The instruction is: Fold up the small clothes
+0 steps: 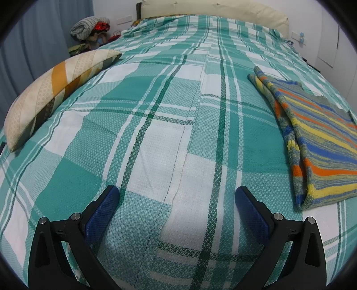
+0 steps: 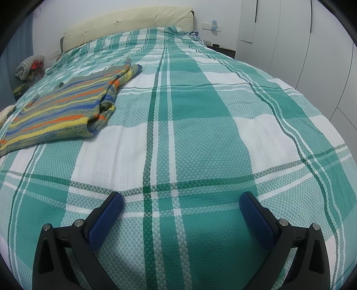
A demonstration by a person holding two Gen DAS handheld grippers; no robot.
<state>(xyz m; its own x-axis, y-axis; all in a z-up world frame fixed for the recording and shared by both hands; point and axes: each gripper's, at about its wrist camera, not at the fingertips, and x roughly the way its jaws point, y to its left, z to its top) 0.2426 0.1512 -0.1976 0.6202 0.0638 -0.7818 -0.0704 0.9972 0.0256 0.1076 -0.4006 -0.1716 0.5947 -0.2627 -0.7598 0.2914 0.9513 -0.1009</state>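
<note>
Hovering over the bed [image 1: 156, 138] | both my grippers, left [image 1: 177, 196] and right [image 2: 180, 201], fingers apart, holding nothing | striped top [image 1: 316, 138] lies folded between them | risk: a one-layer pinch undoes it

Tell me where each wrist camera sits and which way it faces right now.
Left wrist: above the plaid bedspread, facing the headboard; open left claw below, striped knit garment right, pillow left.
Right wrist: same heading; open right claw below, garment left.
Shared: bedspread, garment, headboard.
</note>
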